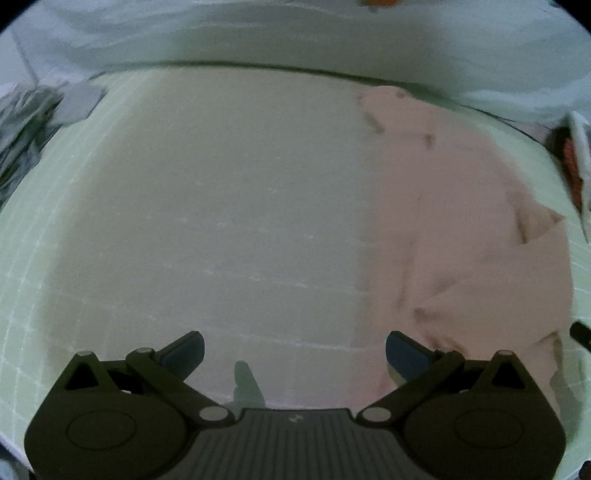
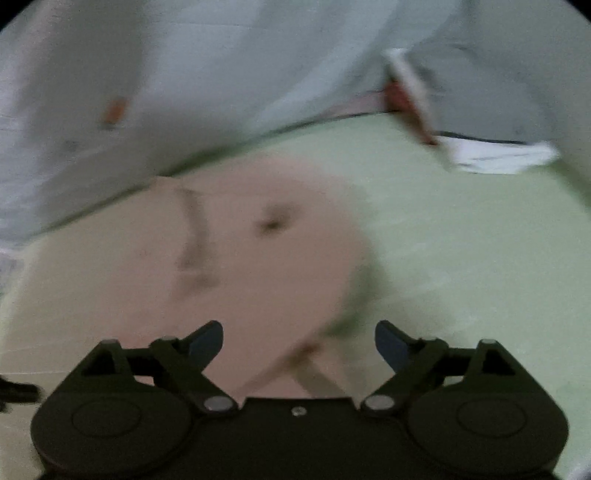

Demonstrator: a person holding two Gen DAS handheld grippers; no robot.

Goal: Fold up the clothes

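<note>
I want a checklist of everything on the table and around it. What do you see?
Surface: pale green gridded mat.
Job's things: pink garment, crumpled, lying on the mat; also in right wrist view.
Clutter: white paper at the mat's far edge; grey bundle at the left edge.
Grippers: left gripper and right gripper, jaws open, holding nothing.
Cables: nothing seen.
Surroundings: white sheeting behind; blurry.
</note>
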